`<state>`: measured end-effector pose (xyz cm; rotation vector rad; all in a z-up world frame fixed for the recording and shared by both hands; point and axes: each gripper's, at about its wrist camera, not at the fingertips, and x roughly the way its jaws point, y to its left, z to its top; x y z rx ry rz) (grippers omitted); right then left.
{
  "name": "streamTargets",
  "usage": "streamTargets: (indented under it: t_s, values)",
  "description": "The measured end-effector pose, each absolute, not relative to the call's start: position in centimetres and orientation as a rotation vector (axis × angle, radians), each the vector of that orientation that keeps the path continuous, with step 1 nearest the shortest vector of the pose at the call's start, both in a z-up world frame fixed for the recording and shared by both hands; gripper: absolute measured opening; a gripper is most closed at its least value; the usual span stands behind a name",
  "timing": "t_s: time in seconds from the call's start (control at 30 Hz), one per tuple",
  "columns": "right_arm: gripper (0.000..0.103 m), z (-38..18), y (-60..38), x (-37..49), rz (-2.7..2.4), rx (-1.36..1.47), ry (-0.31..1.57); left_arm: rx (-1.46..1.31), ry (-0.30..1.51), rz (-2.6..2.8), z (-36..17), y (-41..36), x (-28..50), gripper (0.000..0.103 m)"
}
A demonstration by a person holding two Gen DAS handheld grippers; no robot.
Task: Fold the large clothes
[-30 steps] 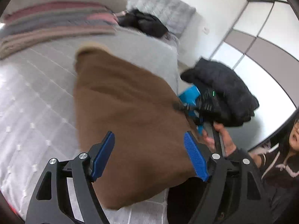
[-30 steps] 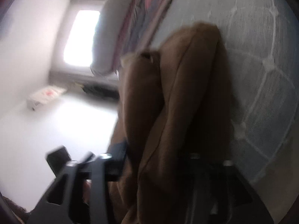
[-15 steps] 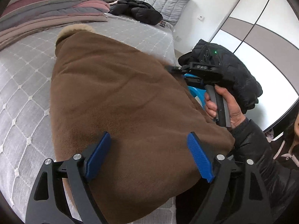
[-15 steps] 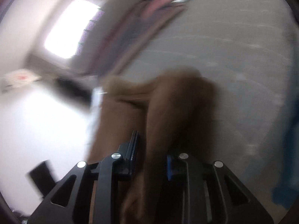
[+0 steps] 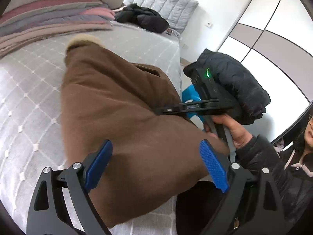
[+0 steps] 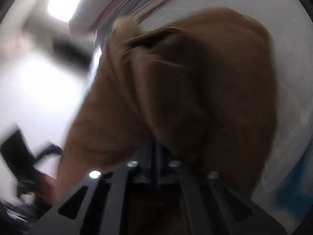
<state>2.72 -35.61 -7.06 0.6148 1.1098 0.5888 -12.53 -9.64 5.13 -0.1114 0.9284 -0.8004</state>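
Note:
A large brown coat (image 5: 117,107) with a pale fur collar (image 5: 84,39) lies folded lengthwise on the grey quilted bed (image 5: 29,90). My left gripper (image 5: 156,164) is open, its blue pads above the coat's near end and holding nothing. My right gripper (image 6: 156,152) is shut on the coat (image 6: 195,90); its jaws stand close together with brown cloth bunched over them. It also shows in the left wrist view (image 5: 176,108) at the coat's right edge. The right wrist view is blurred.
Folded pink and grey blankets (image 5: 49,19) and a pillow lie at the bed's far left. A black jacket (image 5: 142,17) lies by the headboard. Another black jacket (image 5: 234,86) sits right of the bed over something blue. A wardrobe (image 5: 273,39) stands beyond.
The right gripper has swung with the coat's edge, lifting and bunching the cloth. The left gripper stays open and has shifted a little over the near end.

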Motion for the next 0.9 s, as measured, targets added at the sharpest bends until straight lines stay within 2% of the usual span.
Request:
streamTargets:
  t_s: [0.07,0.13,0.2,0.23,0.3,0.37,0.4,0.57,0.63,0.67,0.7,0.9]
  values:
    - [0.002,-5.0,-35.4,1.3,0.542,0.54,1.078,-0.115,0.918,-0.781,5.7,-8.3,-12.7,0.086]
    - [0.014,-1.8,-34.5,-1.3,0.566,0.497,1.028,-0.123,0.909,-0.758,6.0,-7.1,-12.6,0.086]
    - [0.059,1.0,-33.9,-4.4,0.699,0.503,0.96,-0.156,0.905,-0.736,6.0,-5.7,-12.4,0.086]
    - [0.064,1.9,-33.2,-6.4,0.773,0.5,0.956,-0.187,0.908,-0.721,5.9,-4.8,-12.2,0.086]
    - [0.064,0.3,-30.8,-8.2,0.714,0.363,1.096,-0.248,0.914,-0.703,5.5,-3.5,-11.8,0.086]
    - [0.064,-5.1,-30.4,-10.3,0.581,0.21,1.263,-0.287,0.923,-0.701,5.0,-2.8,-11.9,0.086]
    - [0.064,-6.8,-30.7,-10.7,0.581,0.243,1.271,-0.287,0.929,-0.694,4.7,-2.5,-12.0,0.086]
    - [0.066,-3.7,-33.8,-12.7,0.619,0.455,1.111,-0.253,0.95,-0.654,4.5,-1.0,-12.0,0.086]
    - [0.075,-2.6,-36.9,-13.4,0.591,0.576,1.021,-0.265,0.967,-0.649,4.2,-0.4,-11.2,0.086]
    - [0.084,-2.4,-38.2,-13.2,0.509,0.596,0.994,-0.29,0.986,-0.653,3.8,-0.1,-10.6,0.086]
    - [0.087,-2.4,-39.1,-12.9,0.44,0.614,0.974,-0.316,1.001,-0.657,3.3,0.2,-10.0,0.086]
    - [0.088,-6.3,-42.9,-9.4,0.339,0.785,1.038,-0.523,1.126,-0.684,-1.6,0.3,-4.8,0.086]
